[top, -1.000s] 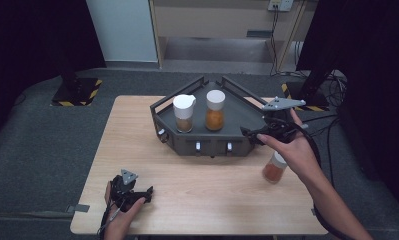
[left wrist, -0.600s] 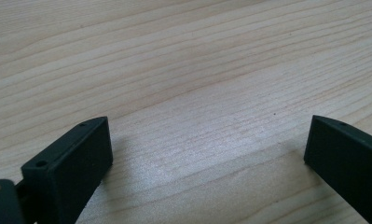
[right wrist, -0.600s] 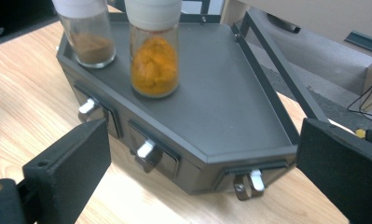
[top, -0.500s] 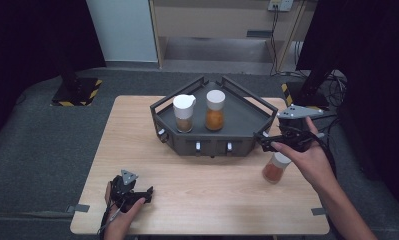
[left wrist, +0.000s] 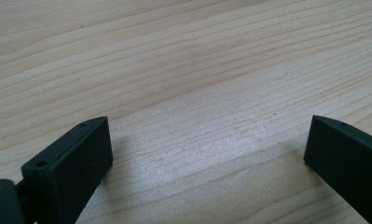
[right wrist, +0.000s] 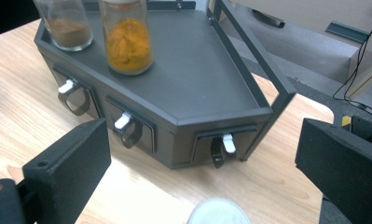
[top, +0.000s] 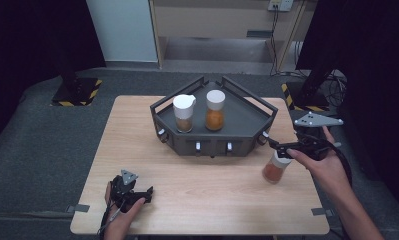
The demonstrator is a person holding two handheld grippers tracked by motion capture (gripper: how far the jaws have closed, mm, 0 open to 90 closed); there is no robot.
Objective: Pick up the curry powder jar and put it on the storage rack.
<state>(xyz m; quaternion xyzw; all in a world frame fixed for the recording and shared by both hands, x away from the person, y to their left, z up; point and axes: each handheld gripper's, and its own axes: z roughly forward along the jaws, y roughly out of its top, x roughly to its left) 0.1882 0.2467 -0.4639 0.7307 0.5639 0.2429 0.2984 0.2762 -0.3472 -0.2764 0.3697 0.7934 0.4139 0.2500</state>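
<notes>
A person's right gripper (top: 276, 145), jaws spread wide, hovers just above a spice jar (top: 275, 167) standing on the table (top: 137, 130) beside the dark rack (top: 247, 117); to grasp it well, lower squarely around the white lid. The left gripper (top: 137, 192) rests released. A second ago the right hand was nearer the rack

A pale wood table (top: 137, 150) stands on grey carpet (top: 42, 140). Black curtains (top: 32, 35) hang at far left and far right. Between them at the far side are a light blue panel (top: 119, 30) and a beige cabinet (top: 222, 20) with an outlet (top: 280, 5) and hanging cables (top: 276, 30). Black stand bases with yellow-black hazard tape (top: 77, 91) sit on the floor at both far corners. Grey tape tabs (top: 78, 208) lie near the table's near corners.
</notes>
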